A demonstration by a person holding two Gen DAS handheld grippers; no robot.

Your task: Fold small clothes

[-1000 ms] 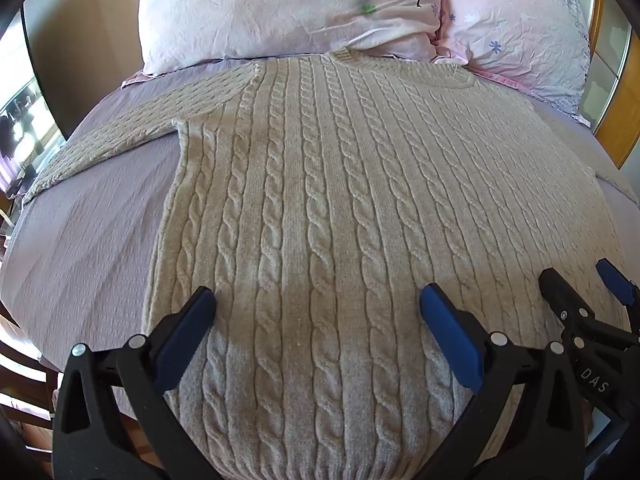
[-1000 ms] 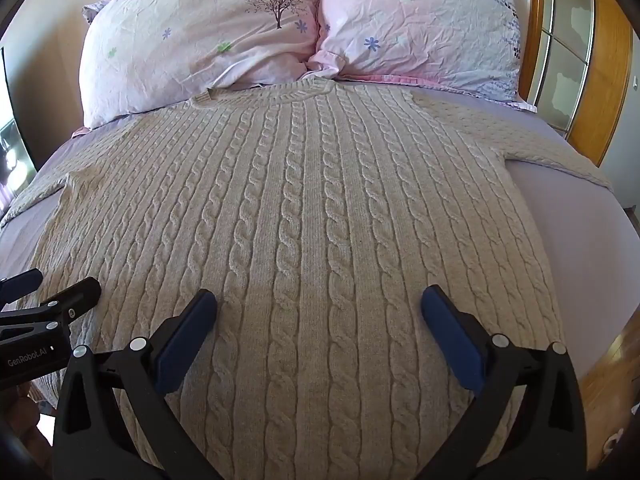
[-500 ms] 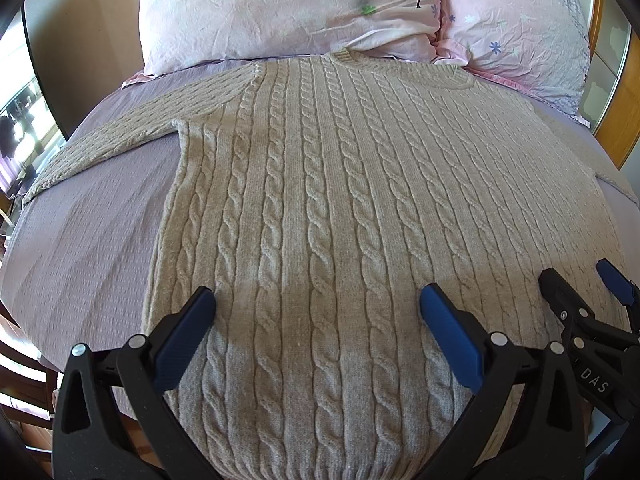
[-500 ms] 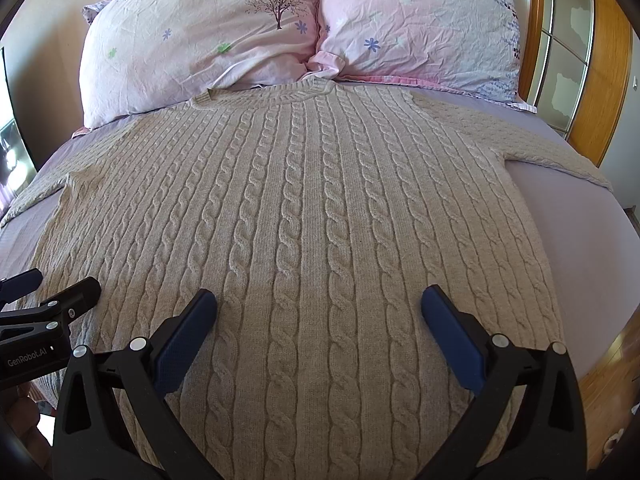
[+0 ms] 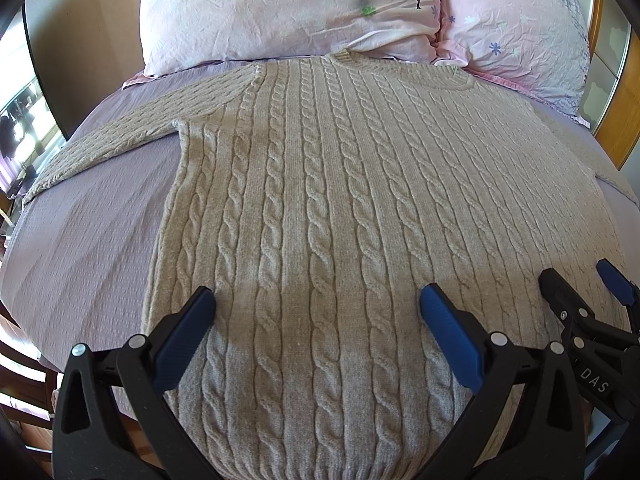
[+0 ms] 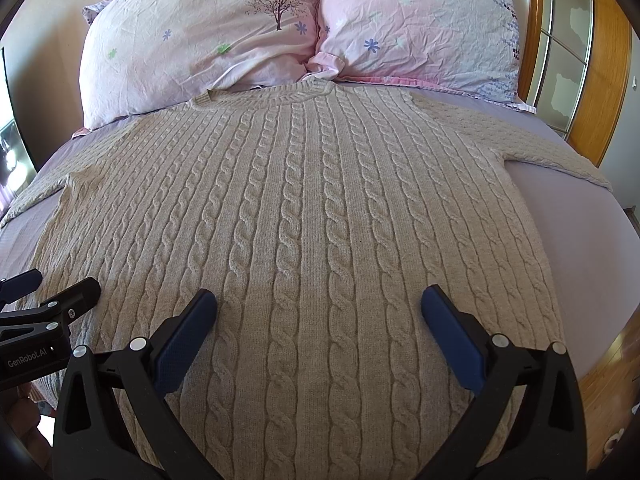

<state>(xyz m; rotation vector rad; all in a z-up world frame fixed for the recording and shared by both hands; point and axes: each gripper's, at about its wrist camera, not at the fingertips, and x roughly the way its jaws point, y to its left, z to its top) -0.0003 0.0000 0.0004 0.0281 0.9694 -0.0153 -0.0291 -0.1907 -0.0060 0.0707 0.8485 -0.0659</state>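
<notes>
- Left wrist view: bed (image 5: 80, 240) under lilac textured sheet, two pink floral pillows (image 5: 288, 12) at the head, wooden frame at right. Beige cable-knit sweater (image 5: 320, 200) spread flat, collar at pillows. Left gripper (image 5: 318, 306) above hem, jaws wide, holding nothing. Unchanged from earlier.
- Right wrist view: same sweater (image 6: 320, 220), sleeves outstretched. Right gripper (image 6: 319, 306) jaws wide, holding nothing.

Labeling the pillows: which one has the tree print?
The left pillow, the paler one behind the sweater's collar. The tree sits near its inner edge. The right pillow is pinker and shows only flowers.
</notes>
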